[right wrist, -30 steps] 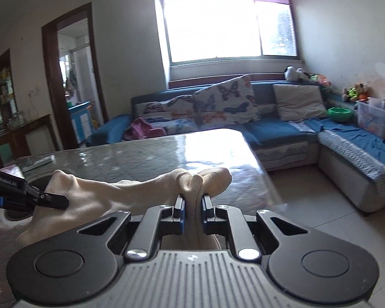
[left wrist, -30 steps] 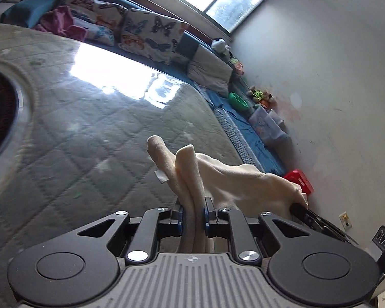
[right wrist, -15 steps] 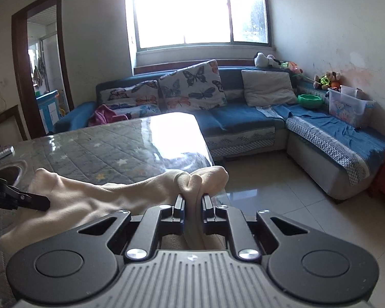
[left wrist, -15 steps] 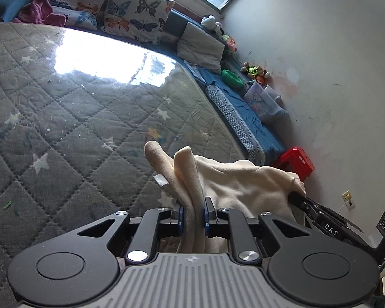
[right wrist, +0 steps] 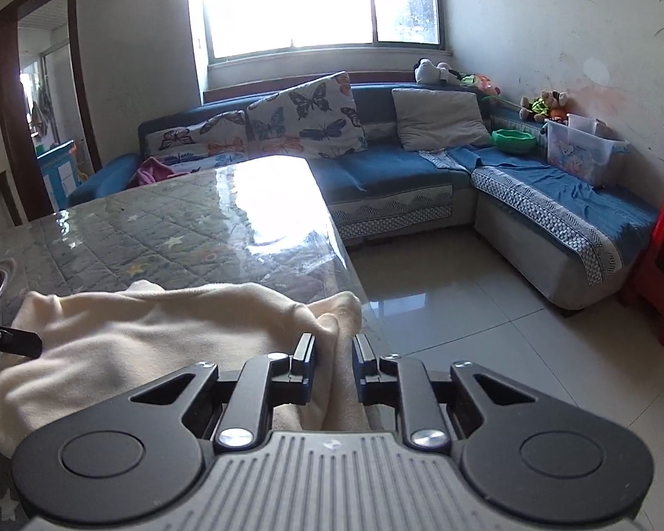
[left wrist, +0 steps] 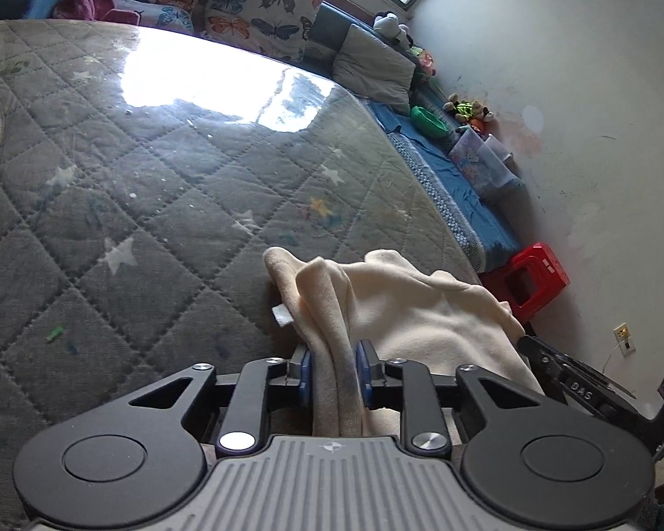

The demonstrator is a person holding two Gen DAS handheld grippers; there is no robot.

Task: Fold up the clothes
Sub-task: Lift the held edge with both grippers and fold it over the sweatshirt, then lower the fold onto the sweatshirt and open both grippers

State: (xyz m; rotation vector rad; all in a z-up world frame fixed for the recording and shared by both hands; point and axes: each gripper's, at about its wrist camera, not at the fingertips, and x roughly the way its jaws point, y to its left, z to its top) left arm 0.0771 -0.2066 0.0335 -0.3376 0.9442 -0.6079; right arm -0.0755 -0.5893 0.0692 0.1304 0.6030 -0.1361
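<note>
A: We are looking at the left wrist view. The left gripper (left wrist: 334, 374) is clamping a bunched fold of the cream fleece garment (left wrist: 425, 309) between its blue pads (left wrist: 306, 376).

B: Confirming the same on the right. The right gripper (right wrist: 333, 365) is pinching another bunch of the cream fleece garment (right wrist: 155, 332), fabric filling the gap between the fingers.

A: Where are we seeing the cloth sitting?

B: We are seeing it stretched between the two grippers, lying at the near corner of the grey quilted star-patterned table cover under clear plastic (right wrist: 164, 239). Its right end is reaching the table's edge by the tiled floor (right wrist: 487, 323).

A: In the left view the right gripper's black tip (left wrist: 535, 347) is showing at the garment's far end. A small white tag (left wrist: 282, 315) is sticking out by the fold.

B: Background: we are facing a blue corner sofa (right wrist: 389, 168) with butterfly-print cushions (right wrist: 305, 119), and a red plastic stool (left wrist: 529, 276) is standing by the wall.
</note>
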